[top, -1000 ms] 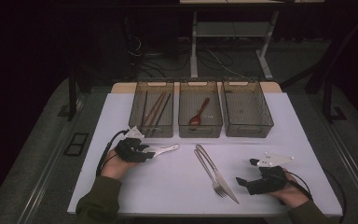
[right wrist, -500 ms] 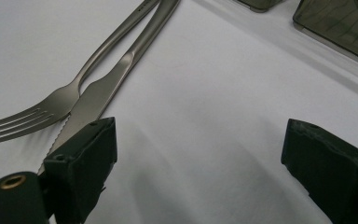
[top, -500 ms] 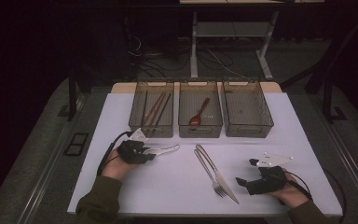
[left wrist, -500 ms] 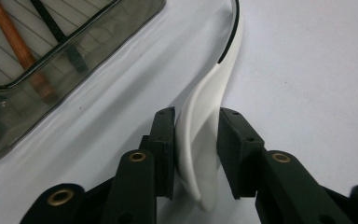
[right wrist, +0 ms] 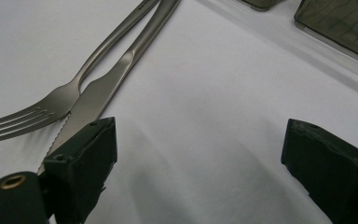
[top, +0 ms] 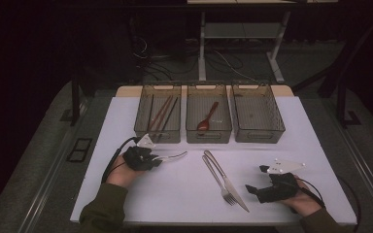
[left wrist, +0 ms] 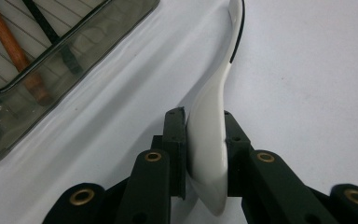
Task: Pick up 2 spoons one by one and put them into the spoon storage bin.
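Left gripper (left wrist: 205,154): the jaws have just been closing and now stand narrow, one black pad on either side of the white glossy spoon (left wrist: 212,135), at the broad end nearest the camera. The pads appear to touch it on both flanks. In the high view this gripper (top: 156,160) sits at the lower left of the white table sheet (top: 184,194), with the spoon (top: 172,156) reaching rightward from it and lying flat on the sheet, just in front of the left smoky plastic bin (top: 158,133).

Right gripper (right wrist: 200,154): jaws wide apart, nothing between them. It rests at the lower right of the high view (top: 255,190), close beside the steel fork (right wrist: 37,114) and the steel serrated knife (right wrist: 98,93), which lie crossed at the lower centre.

Bins: the left one holds long sticks, red-brown and black; the middle bin (top: 209,133) holds a reddish-brown wooden spoon (top: 207,118); the right bin (top: 258,133) looks empty.

Assessment: the step in hand is securing the white spoon. The grip falls on a curved, slick surface, so a slip or a twist is the likely fault. Recommend confirming the pads are seated squarely before lifting, then raising it straight and level, clear of the bin wall. The middle bin seems the natural destination.
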Available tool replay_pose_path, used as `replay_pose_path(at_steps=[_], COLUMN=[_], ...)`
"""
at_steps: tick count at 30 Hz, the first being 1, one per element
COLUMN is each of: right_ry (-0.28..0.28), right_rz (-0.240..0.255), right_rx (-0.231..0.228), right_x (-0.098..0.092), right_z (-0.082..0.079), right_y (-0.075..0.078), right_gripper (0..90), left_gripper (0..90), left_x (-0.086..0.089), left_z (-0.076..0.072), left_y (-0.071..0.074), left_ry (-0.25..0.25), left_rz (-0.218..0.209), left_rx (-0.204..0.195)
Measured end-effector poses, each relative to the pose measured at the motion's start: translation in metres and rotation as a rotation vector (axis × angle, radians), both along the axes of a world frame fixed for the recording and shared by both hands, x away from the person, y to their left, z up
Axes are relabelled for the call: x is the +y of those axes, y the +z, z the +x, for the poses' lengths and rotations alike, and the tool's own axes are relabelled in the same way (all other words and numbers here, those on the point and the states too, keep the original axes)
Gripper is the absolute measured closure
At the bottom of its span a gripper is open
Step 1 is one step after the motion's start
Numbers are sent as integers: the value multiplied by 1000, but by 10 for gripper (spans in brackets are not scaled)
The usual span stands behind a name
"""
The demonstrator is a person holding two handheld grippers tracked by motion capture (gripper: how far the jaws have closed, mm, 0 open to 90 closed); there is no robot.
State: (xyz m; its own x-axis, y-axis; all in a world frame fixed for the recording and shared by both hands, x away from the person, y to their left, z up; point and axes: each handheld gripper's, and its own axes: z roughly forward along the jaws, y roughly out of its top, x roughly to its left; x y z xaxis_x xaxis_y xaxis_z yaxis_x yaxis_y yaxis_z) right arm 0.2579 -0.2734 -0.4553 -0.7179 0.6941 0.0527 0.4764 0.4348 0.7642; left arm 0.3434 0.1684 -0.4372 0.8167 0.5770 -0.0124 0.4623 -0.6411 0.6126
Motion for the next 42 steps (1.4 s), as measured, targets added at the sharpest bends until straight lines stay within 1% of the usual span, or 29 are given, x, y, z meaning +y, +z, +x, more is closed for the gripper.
replay_pose_path(at_steps=[1,2,3,7,11,14,15,16,17,22,26,29,33,36,39,40,42], right_ry=[1,-1,1,-1,-1,-1,2,2,2,2,1,1,3,1,1,1,3], right_rz=[0,0,1,0,0,1,1,1,1,0,0,0,-1,-1,-1,-2,-3], right_rx=[0,-1,0,1,1,0,-2,-2,-1,1,2,1,1,-1,-1,0,1], right_x=[0,0,0,0,0,0,0,0,0,0,0,0,0,0,0,0,0], right_z=[0,0,0,0,0,0,0,0,0,0,0,0,0,0,0,0,0], right_y=[0,0,0,0,0,0,0,0,0,0,0,0,0,0,0,0,0], right_gripper=[103,103,103,103,103,103,103,103,103,103,103,103,103,103,103,103,103], left_gripper=[757,757,758,760,762,762,762,762,762,762,762,762,762,762,762,762,762], left_x=[-1,-1,-1,-1,0,0,0,-1,-1,-4,-6,-7,-9,-12,-17,-18,-21], left_z=[0,0,0,0,1,1,1,1,1,-1,-2,-3,-4,-4,-4,-4,-4], left_y=[0,1,1,1,1,2,2,3,5,10,15,19,23,27,31,32,35], left_ry=[2,1,-5,2,2,1,1,1,-7,-3,-12,-15,-17,-27,-31,-41,-44], left_rz=[-1,9,14,9,12,-14,-16,-24,-21,-43,-52,-60,-91,-100,-121,-116,-120], left_rx=[-2,1,-5,3,7,13,15,11,4,-10,-21,-24,-21,-26,-33,-36,-41])
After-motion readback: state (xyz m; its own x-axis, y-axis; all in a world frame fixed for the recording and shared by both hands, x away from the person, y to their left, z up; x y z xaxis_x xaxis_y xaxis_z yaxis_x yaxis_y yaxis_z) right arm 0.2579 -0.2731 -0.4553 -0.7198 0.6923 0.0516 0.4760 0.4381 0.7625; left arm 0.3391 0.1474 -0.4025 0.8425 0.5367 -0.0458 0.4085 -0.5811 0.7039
